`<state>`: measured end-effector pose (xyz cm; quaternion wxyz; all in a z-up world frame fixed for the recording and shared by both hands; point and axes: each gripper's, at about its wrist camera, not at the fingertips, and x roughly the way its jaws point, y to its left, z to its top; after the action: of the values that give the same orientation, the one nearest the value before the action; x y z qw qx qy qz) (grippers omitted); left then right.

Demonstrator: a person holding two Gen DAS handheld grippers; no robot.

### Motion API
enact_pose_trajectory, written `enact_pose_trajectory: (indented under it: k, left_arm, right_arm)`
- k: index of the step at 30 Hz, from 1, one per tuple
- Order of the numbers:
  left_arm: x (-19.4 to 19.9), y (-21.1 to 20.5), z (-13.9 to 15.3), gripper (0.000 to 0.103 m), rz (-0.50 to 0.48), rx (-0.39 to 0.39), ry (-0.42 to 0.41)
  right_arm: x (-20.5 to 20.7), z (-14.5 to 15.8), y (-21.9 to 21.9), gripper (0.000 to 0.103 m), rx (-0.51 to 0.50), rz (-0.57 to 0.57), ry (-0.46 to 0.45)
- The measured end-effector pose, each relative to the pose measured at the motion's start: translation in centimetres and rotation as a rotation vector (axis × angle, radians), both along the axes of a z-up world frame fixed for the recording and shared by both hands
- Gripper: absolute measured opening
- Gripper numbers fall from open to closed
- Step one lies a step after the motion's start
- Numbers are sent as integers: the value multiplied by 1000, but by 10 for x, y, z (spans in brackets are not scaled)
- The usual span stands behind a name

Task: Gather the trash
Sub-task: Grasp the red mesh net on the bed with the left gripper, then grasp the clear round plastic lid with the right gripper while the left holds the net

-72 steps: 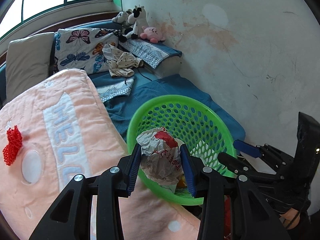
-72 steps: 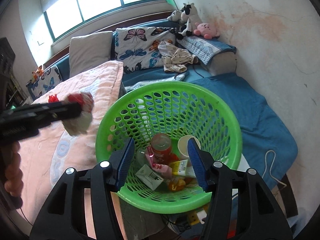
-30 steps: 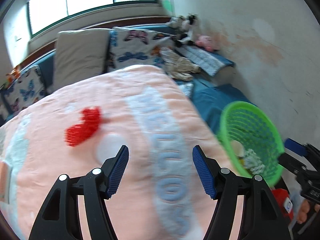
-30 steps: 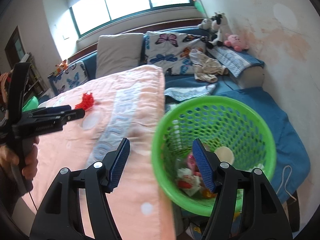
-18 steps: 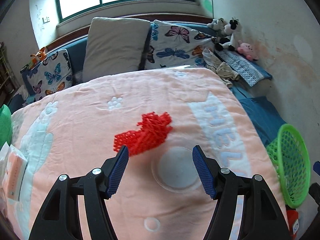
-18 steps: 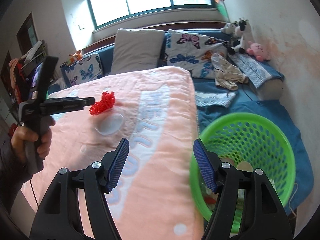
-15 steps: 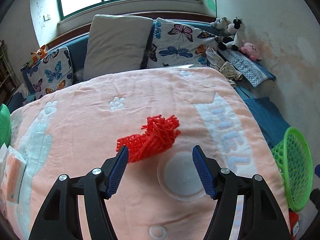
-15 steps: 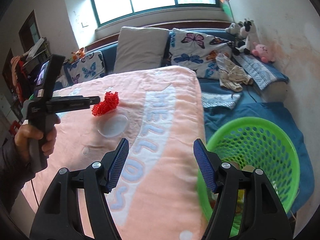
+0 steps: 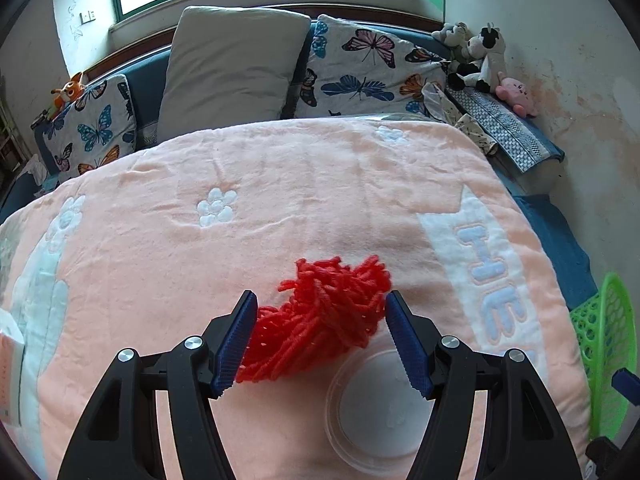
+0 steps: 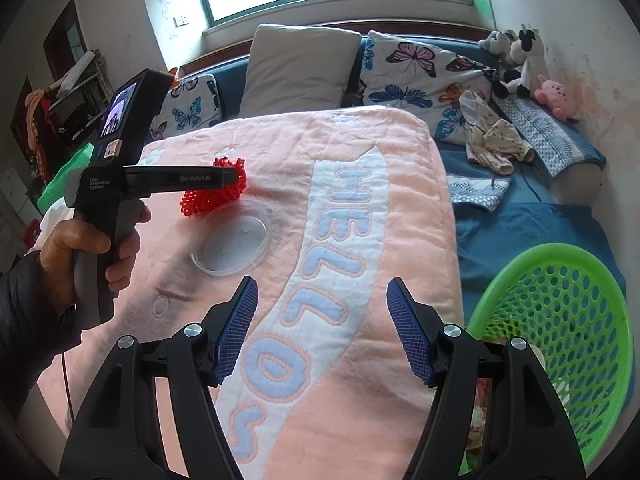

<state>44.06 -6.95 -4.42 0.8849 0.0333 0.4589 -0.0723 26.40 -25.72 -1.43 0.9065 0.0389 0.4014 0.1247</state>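
The red mesh net (image 9: 324, 316) lies at centre frame on the pink blanket (image 9: 280, 208) of a bed backed by butterfly pillows (image 9: 360, 68), between the wide-spread fingers of the left gripper (image 9: 320, 340), touching a clear plastic lid (image 9: 380, 404). Only the right wrist view shows the green basket (image 10: 560, 320) fully, at lower right, with the right gripper (image 10: 322, 328) wide and empty

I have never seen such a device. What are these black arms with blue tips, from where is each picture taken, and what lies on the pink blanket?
Each is a hand-held gripper: a person squeezes a handle to close two blue-padded fingers. A camera on each looks forward along them.

The left hand-held gripper is open around a red foam net, not yet closed on it. Beside the net lies a clear plastic lid on the pink blanket.

The right hand-held gripper is open and holds nothing. Its picture also shows the person's left hand and a green basket with trash inside.
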Motion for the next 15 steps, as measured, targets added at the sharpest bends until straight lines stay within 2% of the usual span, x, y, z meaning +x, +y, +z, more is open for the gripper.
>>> enact_pose_trajectory:
  k: [3, 6, 7, 8, 10, 15]
  left_arm:
    - [5, 5, -8, 58, 1, -21, 14]
    - [6, 8, -9, 46, -17, -54, 11]
    - [6, 8, -9, 36, -29, -65, 10]
    - [5, 8, -7, 32, -46, -80, 12]
    - [1, 8, -4, 27, -60, -83, 0]
    - [-9, 17, 11, 23, -54, -95, -29]
  right_arm:
    - [6, -6, 5, 70, 8, 11, 14]
    - [11, -10, 14, 73, 5, 30, 22]
    - [11, -11, 18, 73, 5, 39, 23]
    - [13, -12, 21, 75, 5, 46, 23]
    - [15, -12, 27, 78, 5, 60, 20]
    - [22, -14, 48, 87, 2, 109, 10]
